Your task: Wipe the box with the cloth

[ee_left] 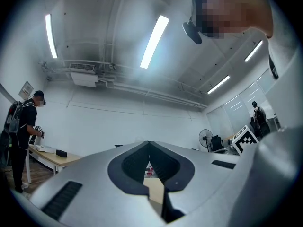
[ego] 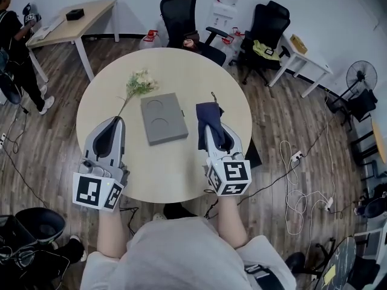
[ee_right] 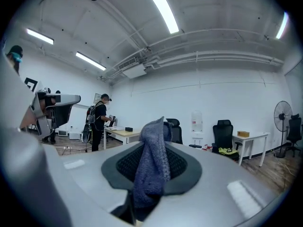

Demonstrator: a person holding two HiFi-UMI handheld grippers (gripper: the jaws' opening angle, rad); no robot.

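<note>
A grey box [ego: 163, 118] lies flat near the middle of the round desk [ego: 181, 177], with a flower sprig [ego: 139, 83] just off its far left corner. The left gripper [ego: 118, 121] is to the left of the box, the right gripper [ego: 210, 127] to its right — a dark blue cloth [ego: 207, 112] bunched at that gripper's tip. Two black office chairs [ego: 179, 14] stand beyond the desk on the wooden floor [ego: 284, 125].

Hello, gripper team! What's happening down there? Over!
Left hand-held gripper shut, empty. Right hand-held gripper shut on cloth. Box untouched. Flowers beside it, not blocking.
</note>
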